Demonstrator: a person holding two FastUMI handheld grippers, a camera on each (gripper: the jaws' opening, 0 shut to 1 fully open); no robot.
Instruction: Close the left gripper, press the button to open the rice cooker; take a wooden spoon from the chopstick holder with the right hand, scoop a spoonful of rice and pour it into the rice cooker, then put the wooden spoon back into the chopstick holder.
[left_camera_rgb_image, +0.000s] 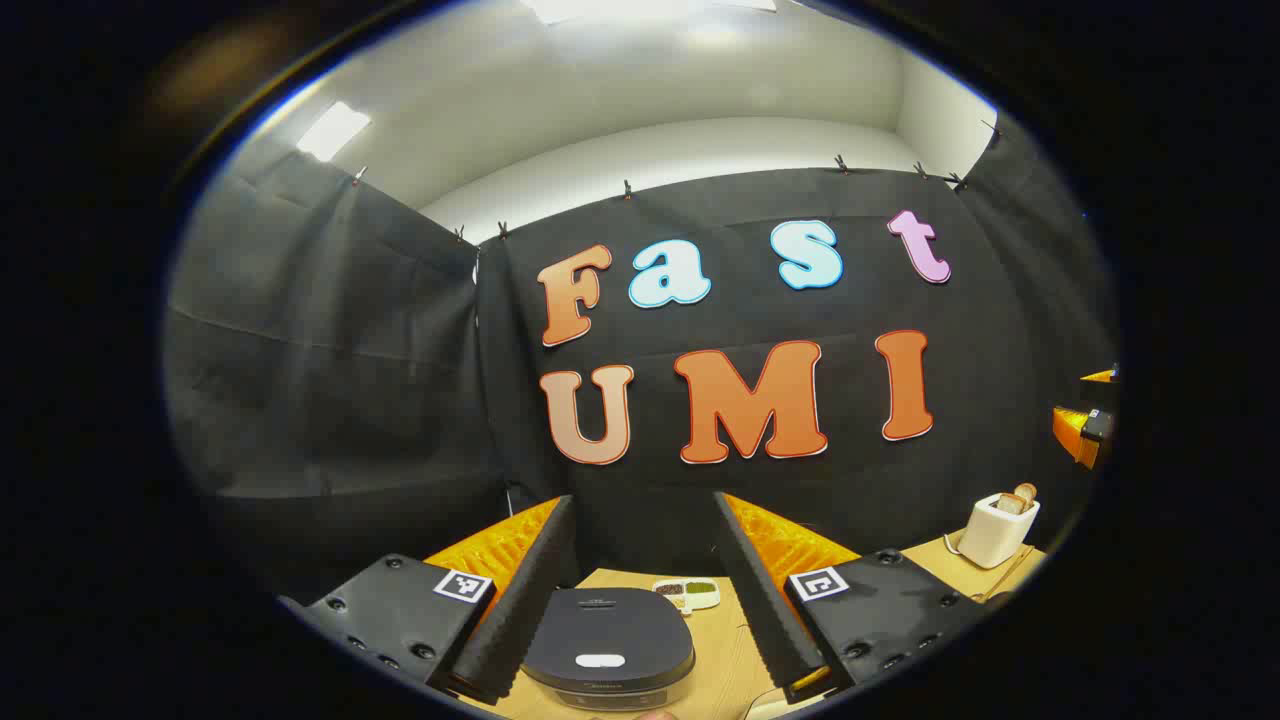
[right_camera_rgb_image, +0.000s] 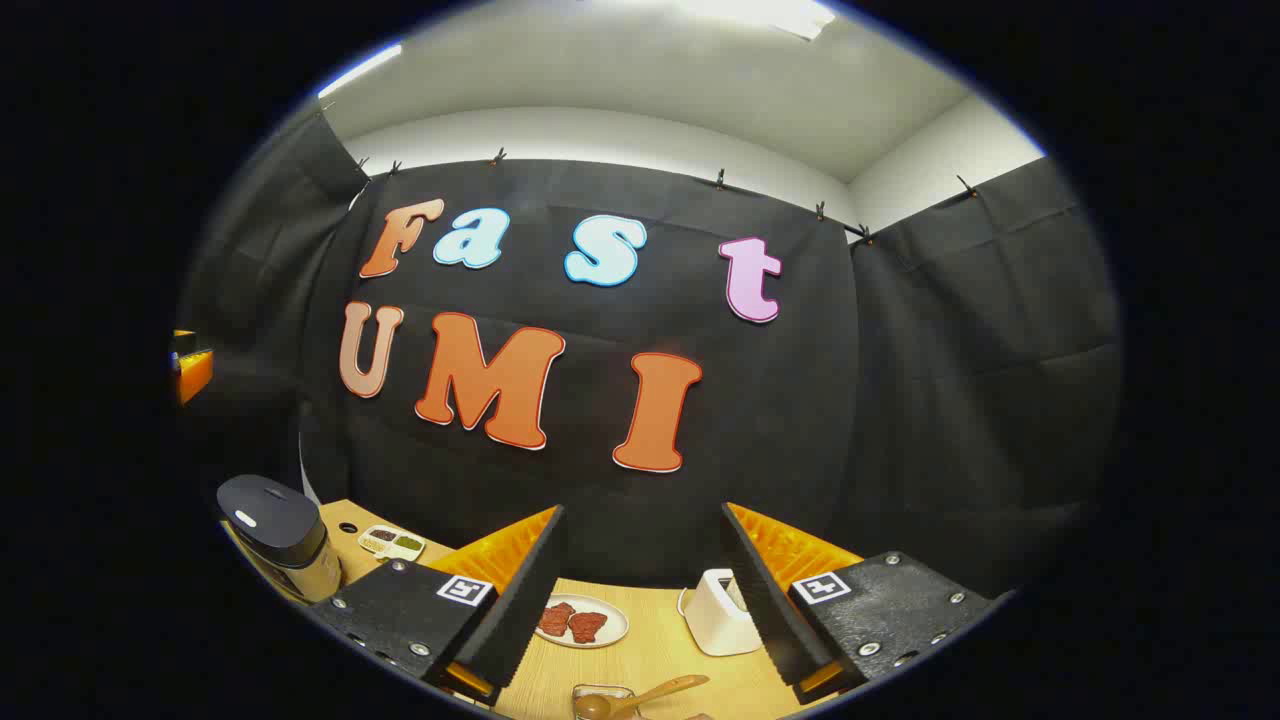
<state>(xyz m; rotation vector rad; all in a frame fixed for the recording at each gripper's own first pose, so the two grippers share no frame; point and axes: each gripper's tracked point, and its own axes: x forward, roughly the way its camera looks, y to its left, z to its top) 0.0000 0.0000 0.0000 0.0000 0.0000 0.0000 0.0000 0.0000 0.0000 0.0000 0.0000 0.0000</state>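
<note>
The black rice cooker (left_camera_rgb_image: 608, 648) stands shut on the wooden table, its white lid button (left_camera_rgb_image: 600, 660) facing up. My left gripper (left_camera_rgb_image: 640, 600) hangs open above and just in front of it, the cooker framed between the fingers. In the right gripper view the same rice cooker (right_camera_rgb_image: 278, 532) stands at the far left. My right gripper (right_camera_rgb_image: 640, 600) is open over the table with nothing between its fingers. Below it a wooden spoon (right_camera_rgb_image: 640, 696) lies across a small glass container (right_camera_rgb_image: 600, 700) at the table's front.
A white divided dish (left_camera_rgb_image: 686, 594) with dark fillings sits behind the cooker. A white toaster (left_camera_rgb_image: 998, 528) with bread stands at the right, the same toaster (right_camera_rgb_image: 722, 612) between the right fingers. A white plate of red slices (right_camera_rgb_image: 582, 622) lies mid-table.
</note>
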